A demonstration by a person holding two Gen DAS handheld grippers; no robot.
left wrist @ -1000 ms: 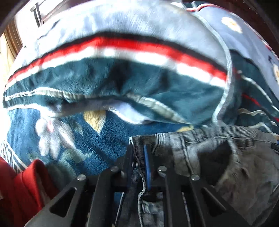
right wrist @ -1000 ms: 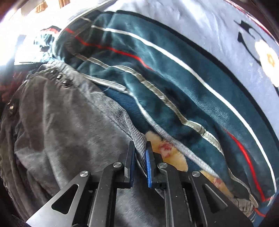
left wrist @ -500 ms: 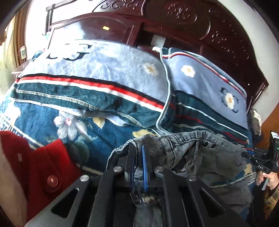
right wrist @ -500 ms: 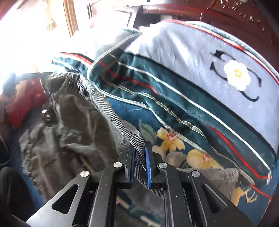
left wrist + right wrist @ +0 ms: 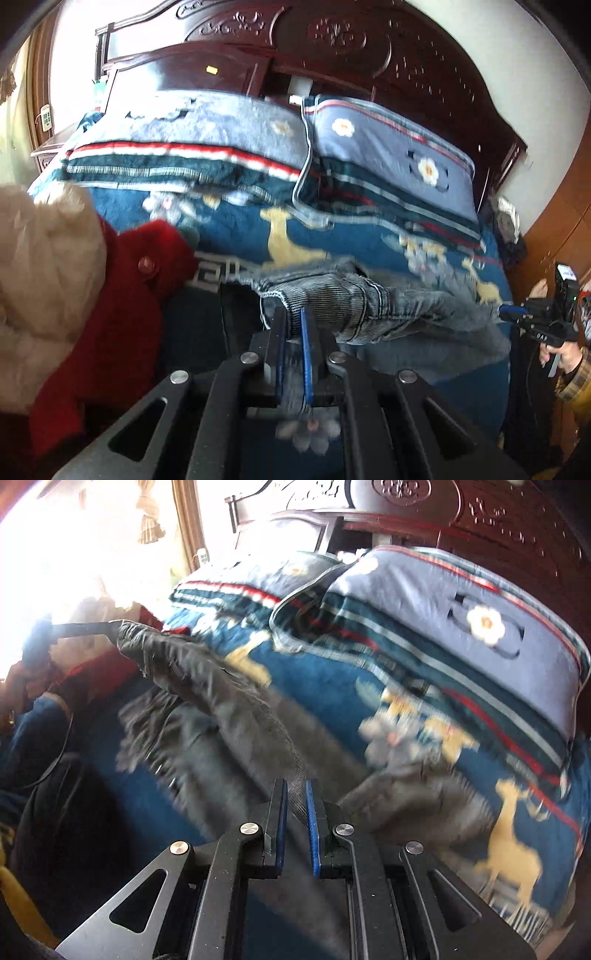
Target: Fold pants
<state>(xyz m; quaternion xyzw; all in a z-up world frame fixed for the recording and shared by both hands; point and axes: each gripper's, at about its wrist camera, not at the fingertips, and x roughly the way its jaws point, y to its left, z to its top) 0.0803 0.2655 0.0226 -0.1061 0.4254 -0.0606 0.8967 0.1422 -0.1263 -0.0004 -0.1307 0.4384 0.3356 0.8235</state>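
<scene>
Pants [image 5: 362, 306] of grey-blue denim hang stretched above the bed [image 5: 369, 243], lifted off its blue blanket and held by both tongs at the waistband. The left tongs [image 5: 293, 325] are clenched on one end of the ribbed waistband, with cloth pinched between the blue pads and bunched behind them. From there the band runs across toward the bed's right side, where the right tongs [image 5: 511, 310] show at the far end of the garment, in a hand [image 5: 554, 354] beside the bed's right edge. In the right wrist view the right tongs [image 5: 295, 805] grasp a thin fold of the same waistband between their pads; a narrow gap remains between the pads, filled by the fabric. The pants [image 5: 207, 690] stretch away from them up to the left tongs [image 5: 85, 627], whose dark tip grips the far corner near the bed's left edge. The legs sag below the taut band in blurred grey folds over the blanket. Two pillows [image 5: 391, 166] with flower and stripe patterns lie side by side at the head edge of the bed, against the carved dark wooden headboard [image 5: 332, 40]. A red garment [image 5: 122, 295] with a white furry collar lies at the bed's left side, near the left tongs.
</scene>
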